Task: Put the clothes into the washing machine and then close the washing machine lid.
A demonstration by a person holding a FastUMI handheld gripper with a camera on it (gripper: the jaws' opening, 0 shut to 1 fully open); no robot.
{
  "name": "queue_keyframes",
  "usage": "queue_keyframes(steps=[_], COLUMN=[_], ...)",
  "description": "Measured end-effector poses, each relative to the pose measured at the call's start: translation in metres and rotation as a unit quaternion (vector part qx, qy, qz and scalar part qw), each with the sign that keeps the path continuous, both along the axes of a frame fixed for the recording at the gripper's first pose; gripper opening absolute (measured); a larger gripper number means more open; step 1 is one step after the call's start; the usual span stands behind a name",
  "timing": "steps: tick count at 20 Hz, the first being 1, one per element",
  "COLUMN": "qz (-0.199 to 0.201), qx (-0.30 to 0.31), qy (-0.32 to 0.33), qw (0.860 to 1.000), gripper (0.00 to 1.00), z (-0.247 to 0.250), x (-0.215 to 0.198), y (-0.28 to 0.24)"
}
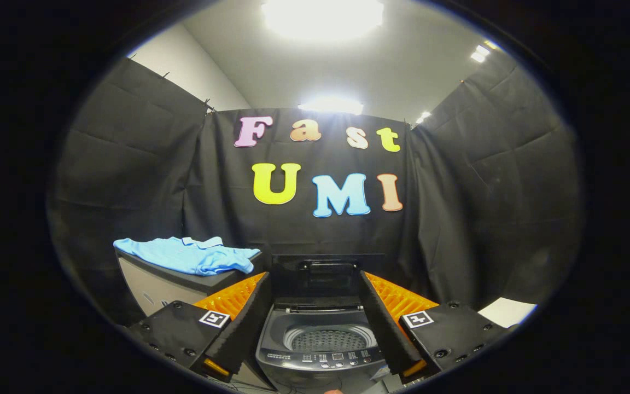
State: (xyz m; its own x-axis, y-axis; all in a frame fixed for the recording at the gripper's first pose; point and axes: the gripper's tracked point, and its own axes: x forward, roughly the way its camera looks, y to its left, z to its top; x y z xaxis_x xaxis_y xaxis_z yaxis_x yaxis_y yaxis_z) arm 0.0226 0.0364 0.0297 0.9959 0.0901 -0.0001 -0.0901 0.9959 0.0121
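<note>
Tool [320,328] is spread wide, nothing between its fingers, holding nothing. It hangs above and in front of the small dark-grey top-loading washing machine [320,355], which sits between the fingers. The machine's black hinged lid [328,273] stands upright at the back, so the perforated metal drum [328,340] is exposed and looks empty.

The light-blue collared cotton shirt [192,255] lies crumpled on the grey table [184,284] just left of the machine, beyond the left finger.

Step in hand, as I read it: go and get the shirt. Swing left and up over the table edge, keep the fingers wide, and come down on the bunched fold nearest the machine, not the flat part. Pinch deep for several layers, then lift high enough that the trailing fabric clears the machine's rim.

Count: one shirt, one machine, one lid, one table, one tool.
</note>
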Motion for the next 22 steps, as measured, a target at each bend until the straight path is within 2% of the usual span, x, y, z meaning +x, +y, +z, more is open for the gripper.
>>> queue_keyframes(steps=[9,15,22], qz=[0.070,0.133,0.193], qx=[0.020,0.049,0.045], qy=[-0.002,0.054,0.100], qw=[0.997,0.988,0.975], gripper=[0.98,0.98,0.96], z=[0.043,0.050,0.049], x=[0.046,0.085,0.132], y=[0.067,0.128,0.203])
